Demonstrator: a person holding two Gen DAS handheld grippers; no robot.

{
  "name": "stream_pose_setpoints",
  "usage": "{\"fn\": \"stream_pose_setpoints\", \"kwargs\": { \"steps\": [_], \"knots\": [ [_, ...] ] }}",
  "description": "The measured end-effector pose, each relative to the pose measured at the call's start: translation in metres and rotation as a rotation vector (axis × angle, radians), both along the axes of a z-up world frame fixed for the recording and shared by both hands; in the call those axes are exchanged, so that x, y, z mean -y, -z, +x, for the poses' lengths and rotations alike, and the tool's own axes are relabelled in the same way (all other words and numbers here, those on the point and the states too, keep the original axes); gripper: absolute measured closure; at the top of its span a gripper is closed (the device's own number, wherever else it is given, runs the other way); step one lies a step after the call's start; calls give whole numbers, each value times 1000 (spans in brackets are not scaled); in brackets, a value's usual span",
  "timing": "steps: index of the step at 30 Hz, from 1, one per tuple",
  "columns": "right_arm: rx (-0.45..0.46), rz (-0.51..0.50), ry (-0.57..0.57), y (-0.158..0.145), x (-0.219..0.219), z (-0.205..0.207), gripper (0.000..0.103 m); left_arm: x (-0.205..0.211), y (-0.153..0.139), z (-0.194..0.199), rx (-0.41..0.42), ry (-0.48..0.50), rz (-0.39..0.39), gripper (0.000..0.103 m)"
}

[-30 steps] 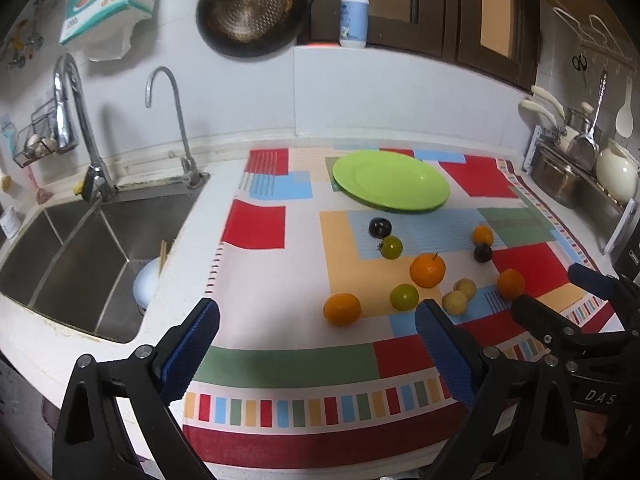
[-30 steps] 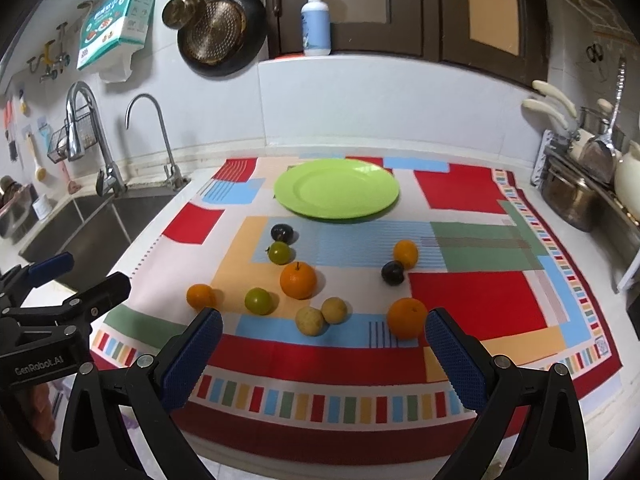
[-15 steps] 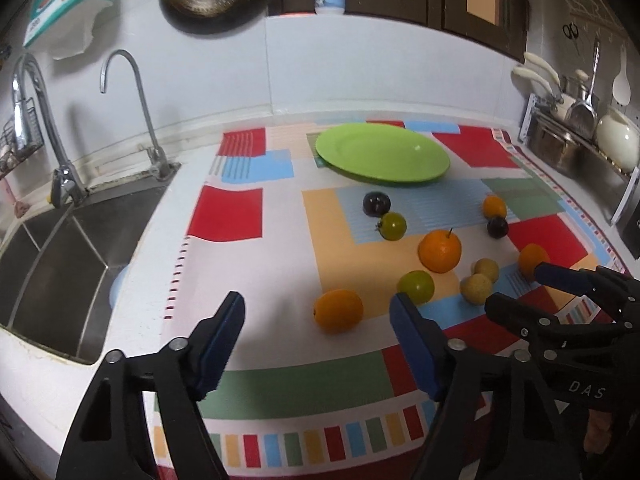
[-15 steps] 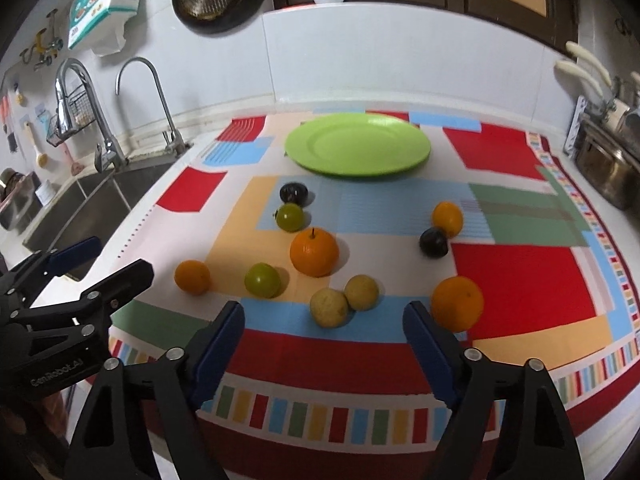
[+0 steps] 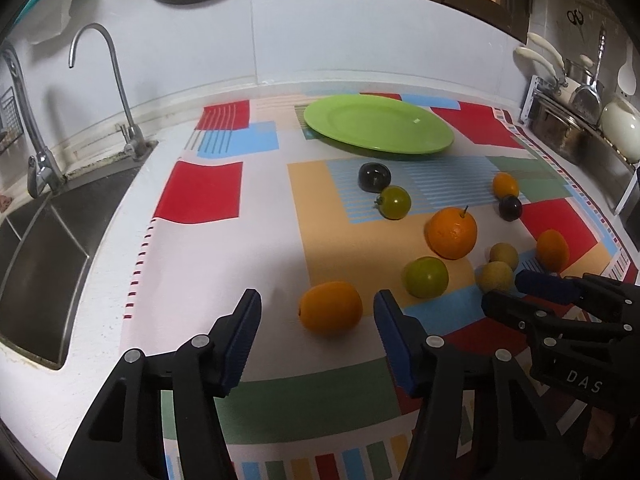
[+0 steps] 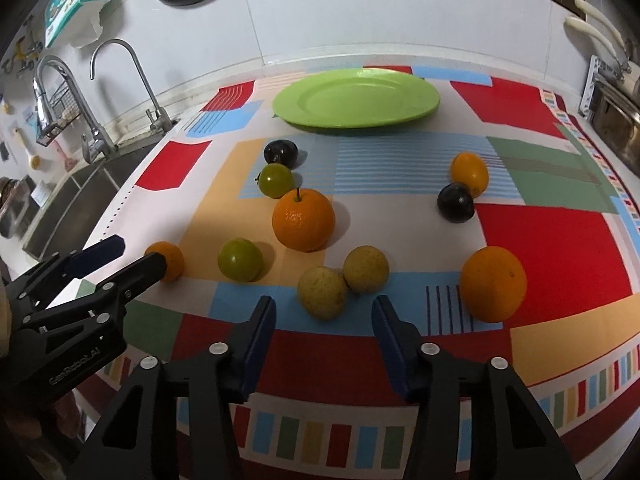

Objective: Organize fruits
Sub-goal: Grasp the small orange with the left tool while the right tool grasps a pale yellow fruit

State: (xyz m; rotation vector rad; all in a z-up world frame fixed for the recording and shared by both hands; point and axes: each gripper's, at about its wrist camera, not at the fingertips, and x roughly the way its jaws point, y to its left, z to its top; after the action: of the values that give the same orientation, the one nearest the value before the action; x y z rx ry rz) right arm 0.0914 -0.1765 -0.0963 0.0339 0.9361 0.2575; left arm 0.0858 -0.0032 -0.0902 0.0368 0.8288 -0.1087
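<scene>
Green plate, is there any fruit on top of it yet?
No, the green plate shows only its bare top. All the fruit lies on the cloth in front of it. What is under the plate is hidden.

Both the left gripper [image 5: 316,340] and right gripper [image 6: 323,342] are black plastic with silver screws and ribbed blue pads.
</scene>
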Motion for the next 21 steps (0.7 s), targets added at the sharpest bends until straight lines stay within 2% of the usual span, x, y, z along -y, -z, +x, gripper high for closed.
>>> {"fn": "stream_pose_setpoints", "kwargs": {
  "steps": [9,17,21],
  "knots": [
    [-2,10,-18,2,-3,3,60,1,8,6,-25,6,-17,55],
    [2,9,-23,2,-2,7,73,1,12,10,-51,6,-44,67],
    [4,9,-33,2,-2,7,73,2,12,10,-56,9,-46,67]
  ]
}}
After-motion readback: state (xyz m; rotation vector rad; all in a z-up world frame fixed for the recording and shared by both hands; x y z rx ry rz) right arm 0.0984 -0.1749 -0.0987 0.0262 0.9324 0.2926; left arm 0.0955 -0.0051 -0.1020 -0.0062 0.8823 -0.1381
